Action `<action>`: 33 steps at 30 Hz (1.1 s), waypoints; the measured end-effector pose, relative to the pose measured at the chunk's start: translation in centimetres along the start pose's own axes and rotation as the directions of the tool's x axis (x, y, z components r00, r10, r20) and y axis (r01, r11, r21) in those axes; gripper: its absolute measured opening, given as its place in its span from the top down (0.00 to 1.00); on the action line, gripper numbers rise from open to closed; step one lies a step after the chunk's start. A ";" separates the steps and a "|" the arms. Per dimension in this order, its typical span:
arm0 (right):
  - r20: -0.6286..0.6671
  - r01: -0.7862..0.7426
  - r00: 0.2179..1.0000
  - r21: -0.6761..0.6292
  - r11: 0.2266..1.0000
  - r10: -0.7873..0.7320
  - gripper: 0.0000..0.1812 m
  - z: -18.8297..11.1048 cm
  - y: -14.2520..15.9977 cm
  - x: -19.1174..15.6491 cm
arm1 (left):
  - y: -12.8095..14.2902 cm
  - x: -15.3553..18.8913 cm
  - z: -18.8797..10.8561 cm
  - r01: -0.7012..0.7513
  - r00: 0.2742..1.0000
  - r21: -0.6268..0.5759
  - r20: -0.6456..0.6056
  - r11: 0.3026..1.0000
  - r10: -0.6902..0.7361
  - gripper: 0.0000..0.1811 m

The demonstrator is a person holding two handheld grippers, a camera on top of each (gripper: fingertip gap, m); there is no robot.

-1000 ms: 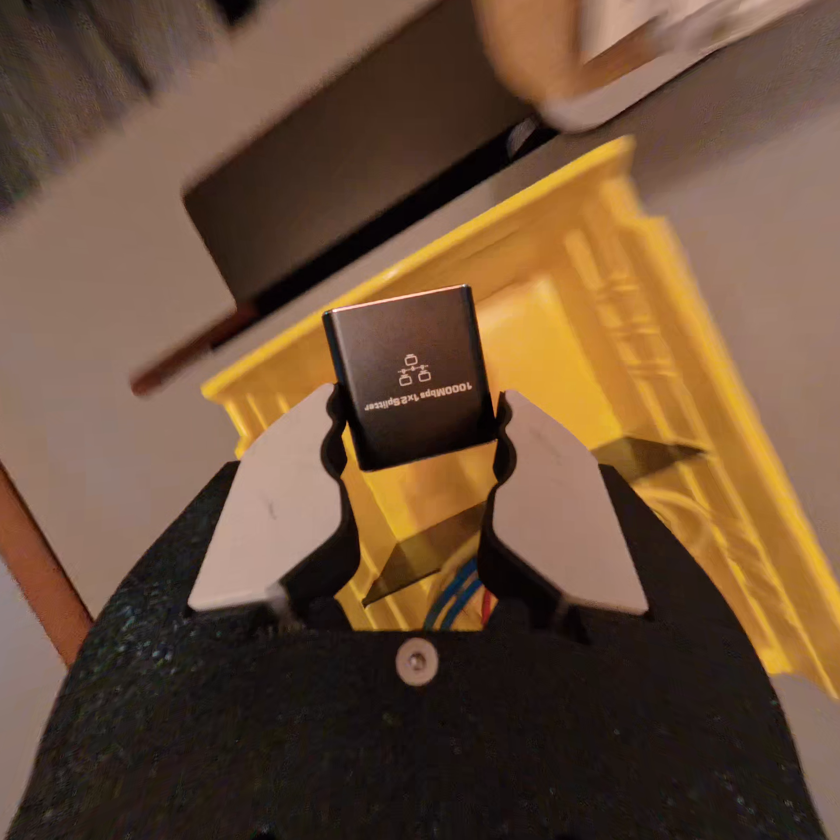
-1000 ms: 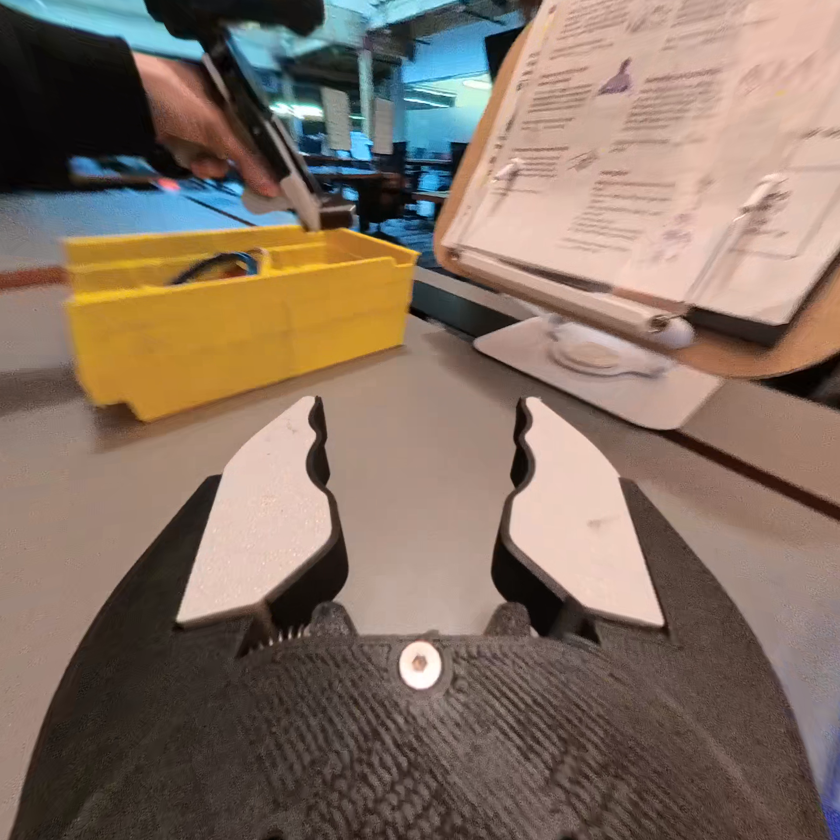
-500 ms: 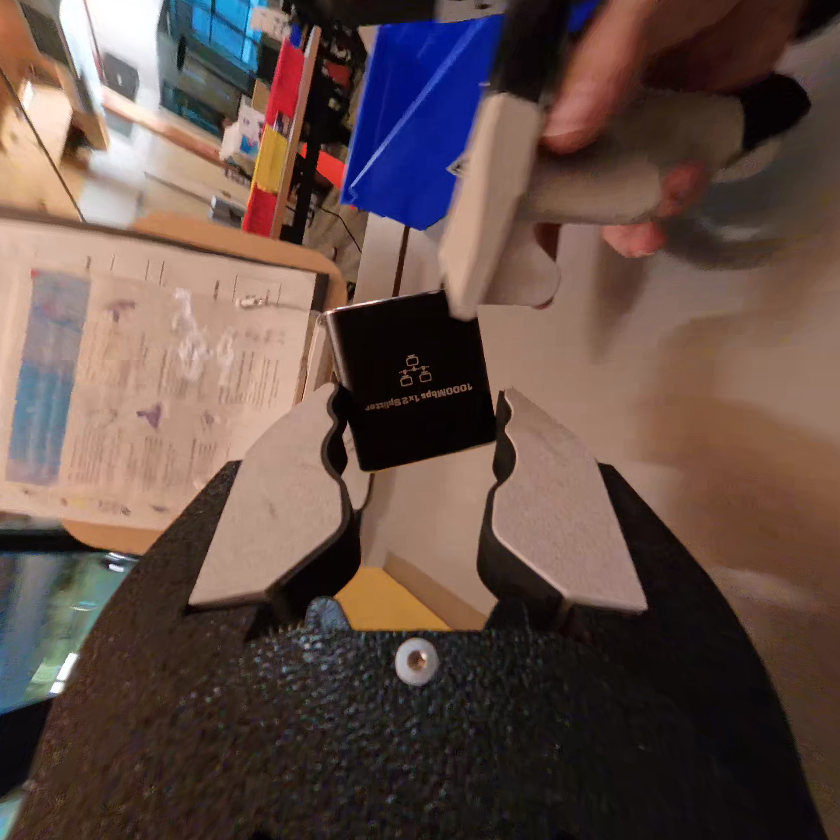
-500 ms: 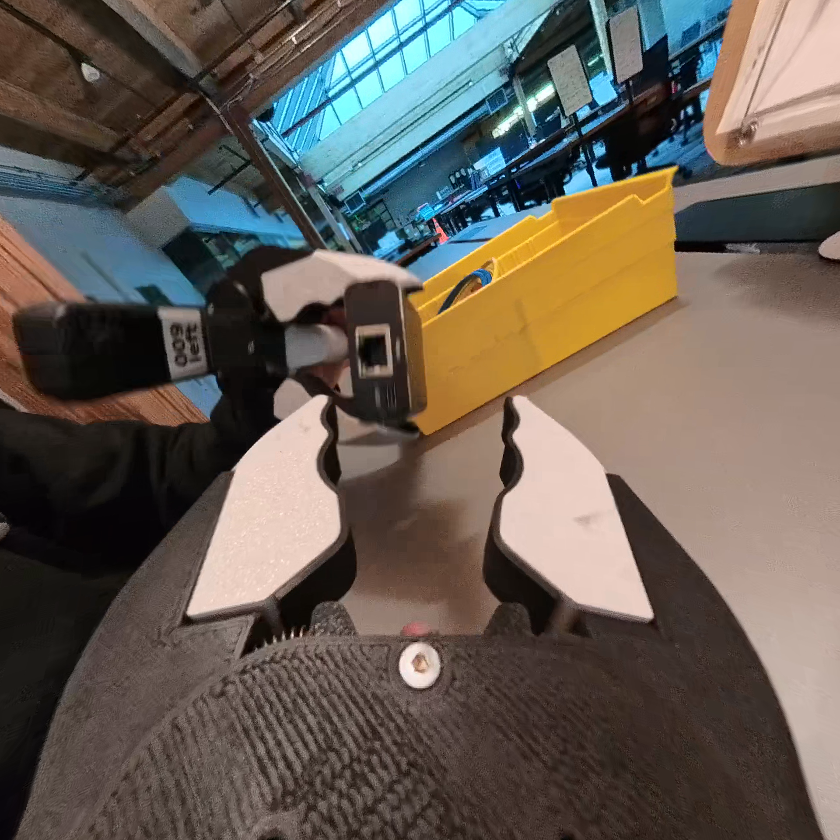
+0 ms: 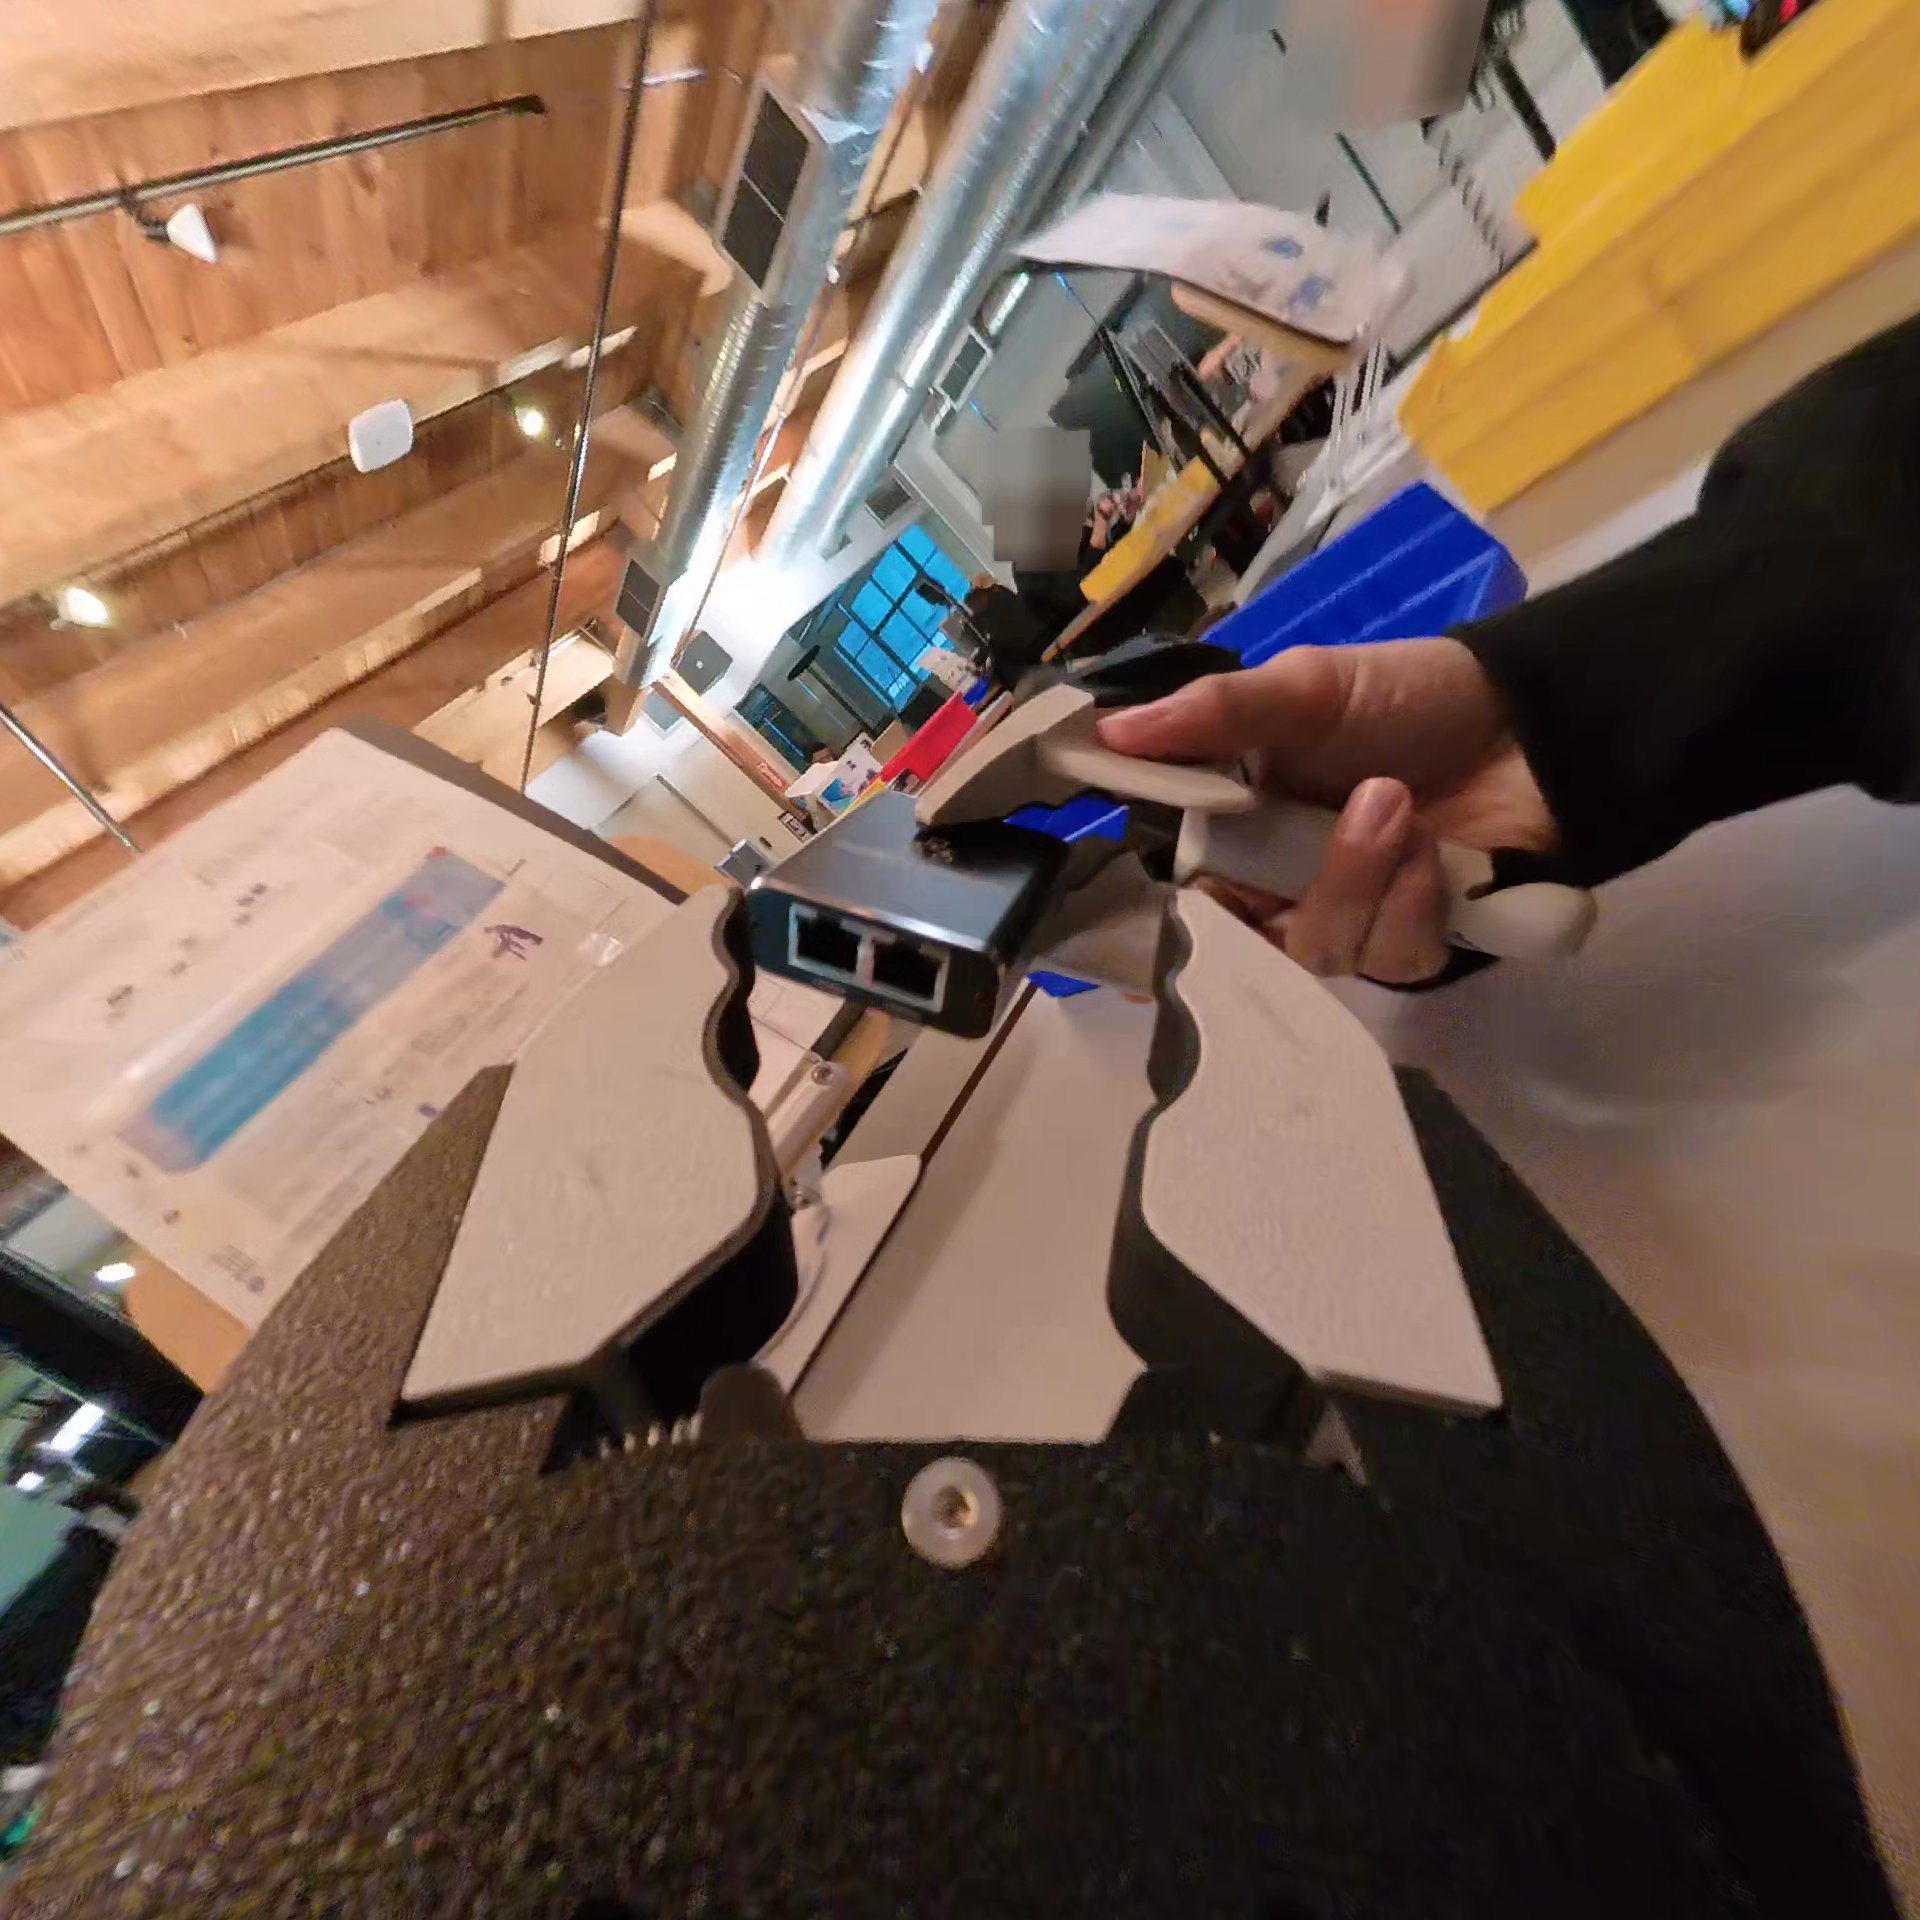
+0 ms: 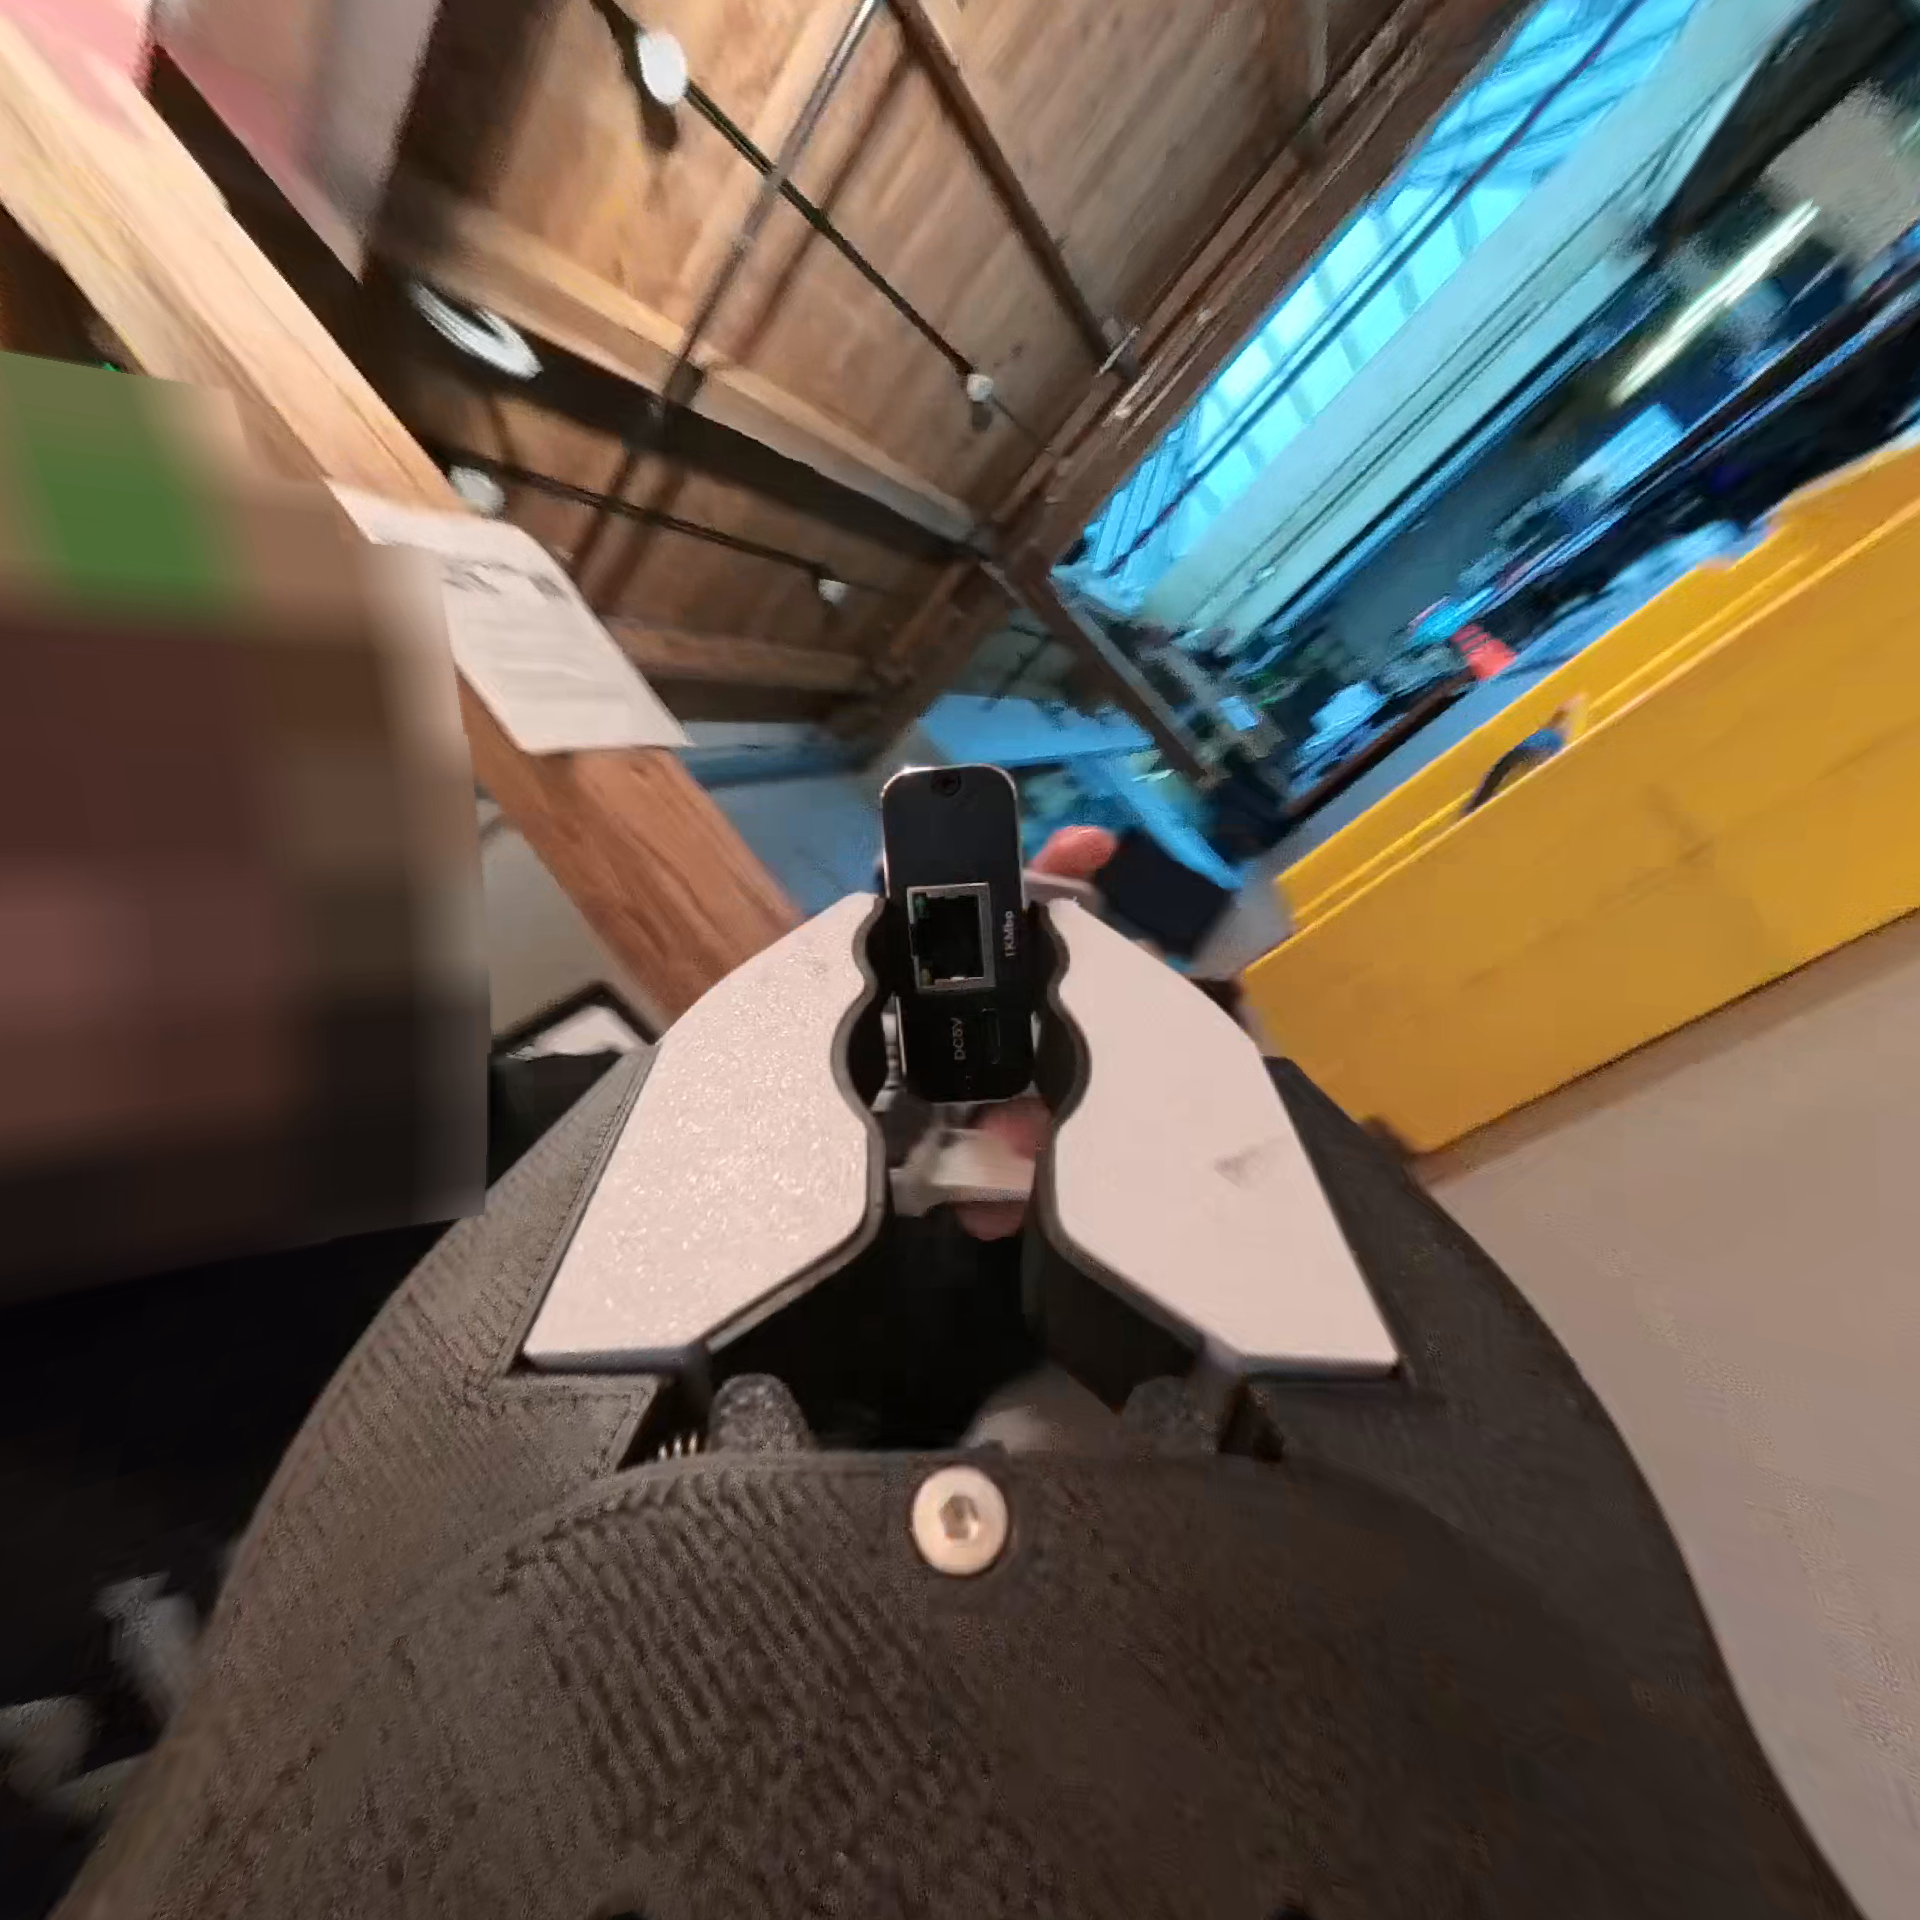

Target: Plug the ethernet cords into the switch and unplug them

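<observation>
Handing off small black metal switch box (image 6: pixel 958 958): R gripper (image 6: pixel 956 961) pinching it at 12 o'clock, L gripper (image 5: pixel 948 961) spread, let go. Next, prob: fetch cord from yellow plastic bin (image 6: pixel 1621 831) at 2 o'clock.

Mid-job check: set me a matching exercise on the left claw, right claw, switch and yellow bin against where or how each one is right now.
Things:
1. left claw
2. right claw
3. switch
4. yellow bin

States:
A. shut on the black box
B. open, fingers apart
C. resting on the grey table, off to the side
D. held up in the air, with every visible port empty

Pairs: 1-B, 2-A, 3-D, 4-C
</observation>
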State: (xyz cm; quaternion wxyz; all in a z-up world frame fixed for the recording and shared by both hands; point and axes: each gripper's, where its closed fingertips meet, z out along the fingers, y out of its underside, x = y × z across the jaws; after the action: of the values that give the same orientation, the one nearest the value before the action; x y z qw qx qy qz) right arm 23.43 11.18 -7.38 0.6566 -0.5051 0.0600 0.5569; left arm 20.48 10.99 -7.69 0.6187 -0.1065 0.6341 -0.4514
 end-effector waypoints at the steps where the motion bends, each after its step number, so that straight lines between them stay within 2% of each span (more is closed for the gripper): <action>1: 0.050 -0.077 0.996 -0.003 0.997 0.077 0.86 0.0 0.3 -0.2 | 0.3 -0.3 -0.1 0.032 0.999 0.009 0.020 0.999 -0.032 0.59; 3: 0.081 -0.167 0.982 -0.015 0.986 0.168 0.86 0.1 0.9 0.2 | 0.6 -0.8 -0.3 0.097 0.994 0.050 0.040 0.994 -0.099 0.57; 5: 0.080 -0.208 0.973 -0.082 0.975 0.215 0.86 0.0 2.1 0.6 | 0.8 -0.5 -0.5 0.104 0.994 0.086 0.019 0.991 -0.106 0.61; 9: 0.079 -0.223 0.969 -0.138 0.965 0.235 0.87 0.2 3.3 0.8 | 0.8 0.8 -0.7 0.021 0.999 0.083 -0.029 0.996 -0.019 0.68; 12: 0.078 -0.195 0.976 -0.119 0.974 0.205 0.87 0.2 3.0 0.7 | 1.0 0.6 -0.5 0.074 0.997 0.035 -0.040 0.997 -0.072 0.68; 15: 0.014 -0.035 0.999 -0.105 0.994 0.036 0.83 0.3 2.7 1.2 | 1.1 -0.2 -0.5 0.319 0.946 0.038 -0.070 0.947 -0.316 0.68; 17: 0.007 0.182 0.983 -0.085 0.980 -0.182 0.69 0.3 2.2 0.2 | 0.7 -1.1 -0.7 0.537 0.842 0.064 -0.113 0.841 -0.528 0.68; 18: -0.034 0.307 0.949 -0.103 0.946 -0.312 0.64 0.3 2.2 0.2 | 0.6 -1.6 -0.8 0.613 0.788 0.072 -0.138 0.787 -0.600 0.68; 20: -0.169 0.539 0.813 -0.146 0.829 -0.558 0.49 0.1 1.5 0.8 | 0.3 -2.4 -1.2 0.713 0.699 0.098 -0.184 0.695 -0.691 0.68; 21: -0.193 0.620 0.741 -0.171 0.766 -0.643 0.45 0.1 1.3 0.7 | 0.1 -2.6 -1.3 0.750 0.659 0.105 -0.211 0.653 -0.722 0.68; 22: -0.179 0.677 0.687 -0.195 0.710 -0.704 0.46 0.2 1.5 0.4 | 0.0 -2.6 -1.4 0.779 0.623 0.102 -0.233 0.618 -0.747 0.68; 24: -0.170 0.726 0.616 -0.257 0.638 -0.770 0.45 0.7 2.2 0.6 | -0.1 -2.4 -1.3 0.813 0.577 0.103 -0.269 0.573 -0.771 0.68; 26: -0.155 0.727 0.592 -0.321 0.607 -0.791 0.42 1.2 3.3 1.3 | -0.1 -1.9 -1.2 0.825 0.559 0.099 -0.293 0.557 -0.776 0.68; 28: -0.130 0.704 0.622 -0.340 0.624 -0.772 0.43 1.8 4.2 1.6 | 0.0 -1.2 -1.1 0.821 0.559 0.085 -0.319 0.564 -0.765 0.68; 31: -0.086 0.658 0.688 -0.345 0.670 -0.720 0.50 2.1 5.1 1.4 | 0.6 -0.4 -0.9 0.809 0.571 0.064 -0.325 0.585 -0.754 0.68; 33: -0.086 0.647 0.705 -0.329 0.688 -0.704 0.55 2.2 5.2 1.3 | 1.1 0.1 -0.7 0.805 0.572 0.044 -0.322 0.591 -0.755 0.68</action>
State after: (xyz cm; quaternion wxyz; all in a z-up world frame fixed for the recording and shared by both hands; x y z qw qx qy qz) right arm 18.75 13.03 -10.22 0.7292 -0.6319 -0.1413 0.2215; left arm 20.27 11.88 -8.62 0.2693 -0.2554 0.5541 -0.7451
